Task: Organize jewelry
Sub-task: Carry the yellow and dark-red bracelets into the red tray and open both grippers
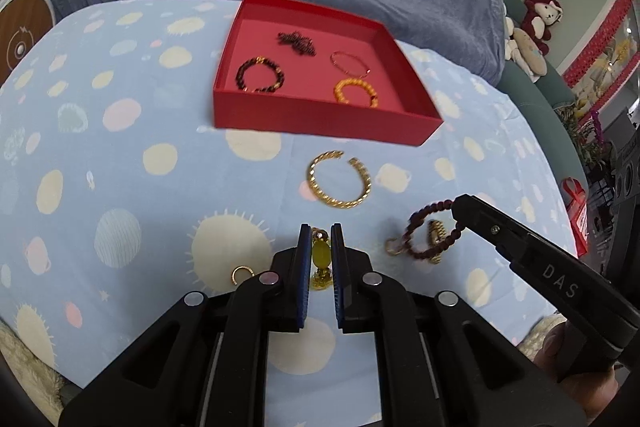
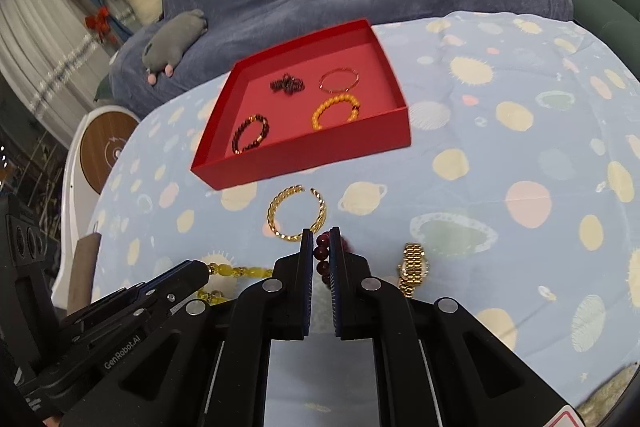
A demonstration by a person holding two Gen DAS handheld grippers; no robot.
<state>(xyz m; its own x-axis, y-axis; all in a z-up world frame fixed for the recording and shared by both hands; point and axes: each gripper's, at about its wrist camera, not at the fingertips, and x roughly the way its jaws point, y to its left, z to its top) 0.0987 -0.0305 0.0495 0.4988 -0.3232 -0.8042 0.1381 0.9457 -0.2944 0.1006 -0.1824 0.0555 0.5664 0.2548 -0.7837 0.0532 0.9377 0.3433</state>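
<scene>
Both grippers clenched on bead bracelets, below the red tray.

Left gripper (image 1: 321,231) pinches the yellow bead bracelet (image 1: 321,255); right gripper (image 2: 321,235) grips the maroon bead bracelet (image 2: 322,254). Red tray (image 1: 320,117) at 12 o'clock; gold twisted bangle (image 1: 339,185) between.

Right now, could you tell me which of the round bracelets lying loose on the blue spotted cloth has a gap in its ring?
The gold twisted-chain bangle just before the red tray; its ring is broken by a gap facing the tray.

left claw (image 1: 321,231): clamped, level | right claw (image 2: 321,235): clamped, level
</scene>
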